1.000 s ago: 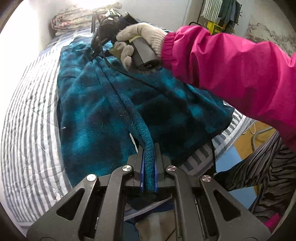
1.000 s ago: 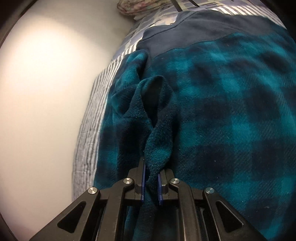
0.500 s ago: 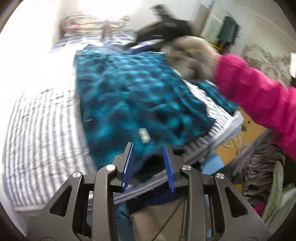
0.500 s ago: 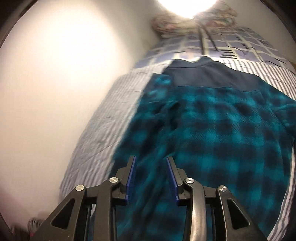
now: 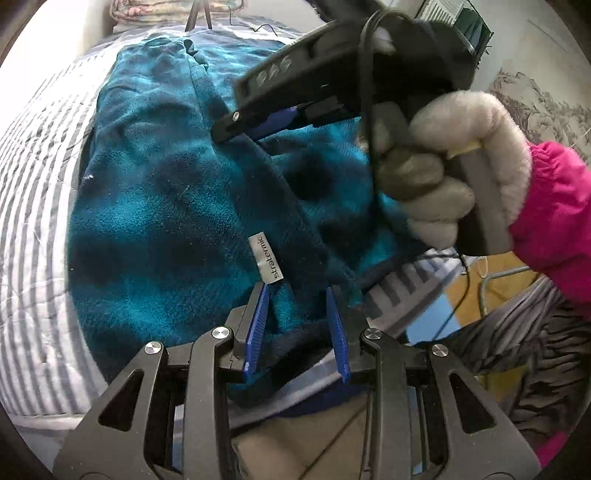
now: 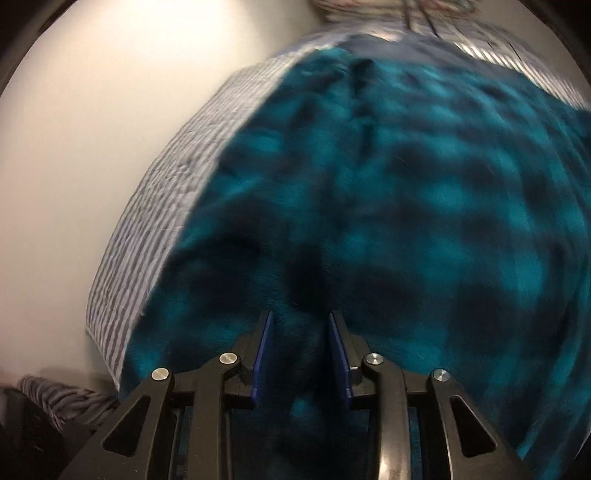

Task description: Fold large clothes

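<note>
A teal and dark plaid fleece garment [image 5: 166, 192] lies spread on the striped bed cover [image 5: 33, 184]. Its white label [image 5: 266, 258] shows near the front hem. My left gripper [image 5: 296, 291] is open at that hem, with a fold of fleece lying loose between the blue pads. My right gripper [image 5: 231, 129], held by a gloved hand [image 5: 461, 155], has its tips down on a raised seam of the fleece. In the right wrist view that gripper [image 6: 300, 315] is closing, with dark fleece [image 6: 406, 184] between its pads and not pinched; the picture is blurred.
A white wall [image 6: 92, 129] runs along the bed's far side. The bed cover's edge [image 6: 122, 314] drops off near it. A pink sleeve [image 5: 554, 206] crosses at the right. Zebra-patterned cloth [image 5: 535, 350] and floor lie beyond the bed's near corner. Floral bedding [image 5: 166, 7] sits at the head.
Both grippers were shut on pinched folds of fleece a second ago and have let go. The right gripper has swung down the garment close to the left one. The left one sank to the hem.
</note>
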Motion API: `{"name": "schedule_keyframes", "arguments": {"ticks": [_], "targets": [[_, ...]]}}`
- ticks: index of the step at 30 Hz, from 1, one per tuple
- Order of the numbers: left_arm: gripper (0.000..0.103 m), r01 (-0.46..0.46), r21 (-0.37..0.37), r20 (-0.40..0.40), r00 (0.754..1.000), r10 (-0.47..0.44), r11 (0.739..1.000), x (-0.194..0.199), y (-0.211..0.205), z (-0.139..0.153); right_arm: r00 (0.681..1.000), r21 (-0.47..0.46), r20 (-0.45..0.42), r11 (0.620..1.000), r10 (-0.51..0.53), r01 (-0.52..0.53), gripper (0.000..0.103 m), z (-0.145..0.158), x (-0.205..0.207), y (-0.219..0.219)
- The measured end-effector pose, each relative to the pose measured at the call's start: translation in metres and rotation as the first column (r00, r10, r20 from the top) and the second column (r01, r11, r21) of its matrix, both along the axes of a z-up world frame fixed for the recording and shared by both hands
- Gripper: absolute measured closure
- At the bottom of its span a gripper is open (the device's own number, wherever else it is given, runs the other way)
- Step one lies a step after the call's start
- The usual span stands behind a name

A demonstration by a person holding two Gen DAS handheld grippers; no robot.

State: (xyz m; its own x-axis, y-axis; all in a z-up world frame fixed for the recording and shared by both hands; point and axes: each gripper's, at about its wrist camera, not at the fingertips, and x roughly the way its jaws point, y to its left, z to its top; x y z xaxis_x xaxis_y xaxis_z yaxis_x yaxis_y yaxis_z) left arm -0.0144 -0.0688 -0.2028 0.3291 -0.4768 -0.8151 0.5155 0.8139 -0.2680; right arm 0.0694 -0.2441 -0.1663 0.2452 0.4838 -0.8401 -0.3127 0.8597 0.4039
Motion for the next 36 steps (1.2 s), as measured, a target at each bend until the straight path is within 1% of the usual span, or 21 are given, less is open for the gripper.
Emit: {"name": "schedule_keyframes", "arguments": {"ticks": [2,3,5,7,9,11,12,14,15,17,19,21,22,24,26,29,31,33,34,36], "targets": [[0.072,0.006,0.008,0.001,1.000,-0.006,1.000,-0.002,0.001,0.006,1.000,0.014,-0.011,1.000,-0.021,0.021,0.074,0.005,-0.002,-0.006],[0.072,0.007,0.004,0.005,1.000,-0.007,1.000,-0.003,0.003,0.011,1.000,0.014,-0.003,1.000,-0.020,0.020,0.070,0.010,-0.004,-0.007],[0.072,-0.007,-0.015,0.041,0.999,0.008,1.000,-0.009,0.013,0.029,0.999,0.025,0.033,1.000,-0.015,0.014,0.069,0.026,-0.012,-0.013],[0.072,-0.013,-0.036,0.085,0.996,0.016,0.999,-0.013,0.019,0.045,0.997,0.027,0.071,0.999,-0.022,0.021,0.065,0.039,-0.018,-0.019],[0.072,-0.012,-0.047,0.139,0.990,0.018,0.999,-0.015,0.017,0.060,0.988,0.022,0.144,0.998,-0.062,0.059,0.049,0.056,-0.030,-0.035],[0.072,0.007,-0.022,0.200,0.980,-0.002,1.000,-0.015,0.012,0.075,0.972,0.023,0.200,0.993,-0.120,0.118,0.041,0.067,-0.042,-0.057],[0.071,0.017,-0.010,0.225,0.974,-0.015,1.000,-0.014,0.008,0.081,0.967,0.019,0.210,0.990,-0.143,0.142,0.039,0.071,-0.043,-0.067],[0.062,0.025,-0.008,0.258,0.966,-0.022,1.000,-0.013,0.007,0.091,0.955,0.010,0.230,0.982,-0.187,0.189,0.038,0.080,-0.053,-0.097],[0.059,0.022,-0.019,0.261,0.965,-0.017,1.000,-0.012,0.005,0.093,0.950,-0.004,0.238,0.978,-0.201,0.208,0.038,0.083,-0.057,-0.111],[0.047,0.015,-0.046,0.251,0.968,-0.003,0.999,-0.008,0.004,0.100,0.937,-0.042,0.255,0.966,-0.237,0.256,0.038,0.091,-0.064,-0.138],[0.047,0.020,-0.045,0.238,0.971,-0.009,0.999,0.001,-0.003,0.104,0.919,-0.037,0.265,0.949,-0.293,0.313,0.038,0.097,-0.070,-0.176],[0.046,0.028,-0.030,0.239,0.971,-0.020,0.999,0.009,-0.009,0.108,0.905,-0.027,0.253,0.932,-0.343,0.361,0.035,0.102,-0.073,-0.208],[0.045,0.031,-0.026,0.237,0.971,-0.024,0.999,0.014,-0.013,0.109,0.894,-0.028,0.248,0.920,-0.373,0.392,0.035,0.101,-0.077,-0.227],[0.038,0.031,-0.037,0.227,0.974,-0.022,0.999,0.018,-0.018,0.111,0.873,-0.054,0.250,0.895,-0.418,0.443,0.034,0.098,-0.086,-0.261],[0.037,0.034,-0.047,0.209,0.978,-0.023,0.998,0.031,-0.026,0.111,0.852,-0.069,0.249,0.869,-0.461,0.490,0.034,0.096,-0.093,-0.289],[0.037,0.052,-0.026,0.204,0.978,-0.046,0.998,0.045,-0.039,0.108,0.795,-0.027,0.232,0.814,-0.560,0.581,0.034,0.089,-0.107,-0.341],[0.037,0.073,0.001,0.202,0.977,-0.072,0.997,0.055,-0.054,0.105,0.756,0.000,0.218,0.774,-0.617,0.633,0.034,0.085,-0.115,-0.373],[0.037,0.091,0.016,0.195,0.977,-0.092,0.996,0.063,-0.064,0.101,0.725,0.007,0.211,0.743,-0.656,0.670,0.034,0.079,-0.121,-0.395],[0.037,0.097,0.019,0.188,0.977,-0.099,0.995,0.067,-0.069,0.098,0.702,0.010,0.200,0.718,-0.684,0.696,0.034,0.073,-0.125,-0.412],[0.037,0.098,0.013,0.165,0.981,-0.099,0.995,0.073,-0.076,0.094,0.669,0.011,0.177,0.681,-0.722,0.733,0.034,0.064,-0.131,-0.433]]}}
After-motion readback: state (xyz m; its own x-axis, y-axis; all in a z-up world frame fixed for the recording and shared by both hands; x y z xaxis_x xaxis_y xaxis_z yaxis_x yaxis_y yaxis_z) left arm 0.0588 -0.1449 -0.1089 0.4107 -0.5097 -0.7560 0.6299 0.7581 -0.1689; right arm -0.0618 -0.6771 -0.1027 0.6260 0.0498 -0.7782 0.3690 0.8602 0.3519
